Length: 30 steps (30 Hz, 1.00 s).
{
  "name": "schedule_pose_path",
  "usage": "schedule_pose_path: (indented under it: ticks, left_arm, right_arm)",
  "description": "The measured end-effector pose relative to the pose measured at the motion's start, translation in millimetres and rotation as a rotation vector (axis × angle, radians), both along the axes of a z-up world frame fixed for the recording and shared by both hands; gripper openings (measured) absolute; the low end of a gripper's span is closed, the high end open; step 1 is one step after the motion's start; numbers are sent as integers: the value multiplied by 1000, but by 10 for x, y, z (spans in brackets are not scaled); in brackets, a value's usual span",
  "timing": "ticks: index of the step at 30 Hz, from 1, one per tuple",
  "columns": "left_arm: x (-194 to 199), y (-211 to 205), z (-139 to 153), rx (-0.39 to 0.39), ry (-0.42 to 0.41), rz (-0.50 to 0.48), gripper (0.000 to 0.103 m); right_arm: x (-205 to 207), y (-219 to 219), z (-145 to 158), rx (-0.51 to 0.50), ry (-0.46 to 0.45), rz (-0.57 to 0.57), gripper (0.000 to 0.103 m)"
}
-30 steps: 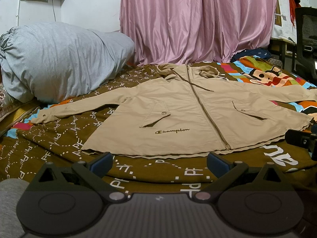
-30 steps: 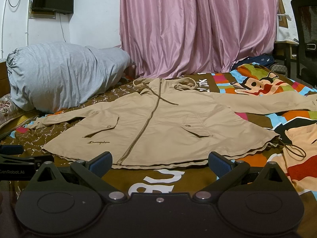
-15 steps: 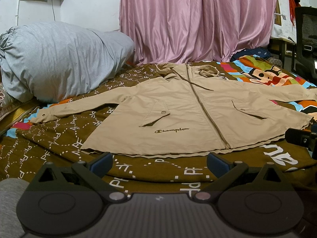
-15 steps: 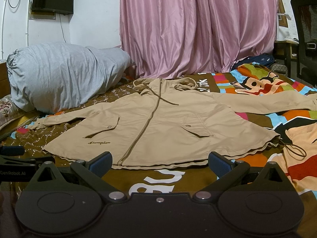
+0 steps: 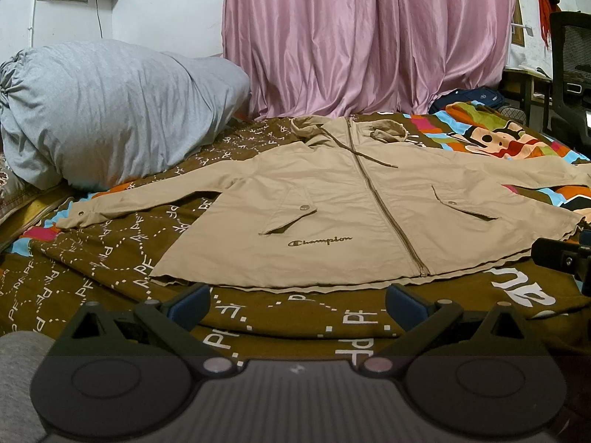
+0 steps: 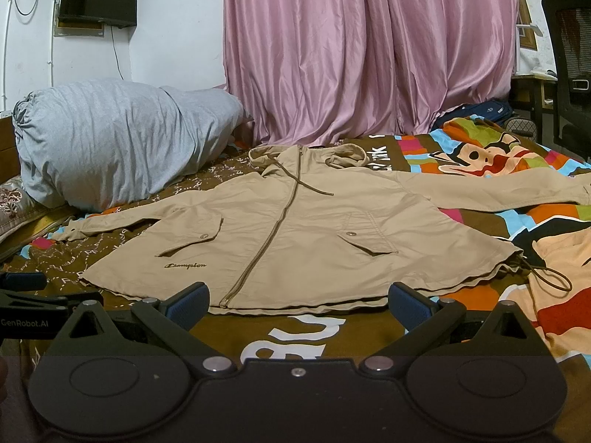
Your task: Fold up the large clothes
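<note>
Barely shifted since earlier frames | beige Champion jacket flat, zipped, sleeves spread on bed | left gripper and right gripper wide apart, empty, short of hem | pinch cuff first, fold sleeve inward smoothly

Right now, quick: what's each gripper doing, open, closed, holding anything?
Left gripper: open, holding nothing, short of the jacket hem.
Right gripper: open, holding nothing, also short of the hem.
</note>
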State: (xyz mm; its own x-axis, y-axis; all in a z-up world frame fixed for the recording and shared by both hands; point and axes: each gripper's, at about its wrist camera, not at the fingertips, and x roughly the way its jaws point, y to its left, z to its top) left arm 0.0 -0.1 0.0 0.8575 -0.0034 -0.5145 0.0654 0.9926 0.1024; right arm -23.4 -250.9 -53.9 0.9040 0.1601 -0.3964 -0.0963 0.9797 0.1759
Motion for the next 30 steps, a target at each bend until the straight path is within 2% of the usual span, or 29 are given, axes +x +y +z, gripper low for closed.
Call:
schedule_pose_path:
  ticks: [24, 26, 30]
  left_arm:
    - [3, 0, -1, 0, 3, 0, 103]
    - [-21, -77, -80, 1, 4, 0, 103]
    - [-47, -55, -108, 5, 9, 3, 103]
  right_arm:
    - [6, -28, 27, 2, 4, -1, 103]
    - [-13, -21, 23, 3, 5, -2, 103]
    - [45, 20, -77, 8, 23, -6, 103]
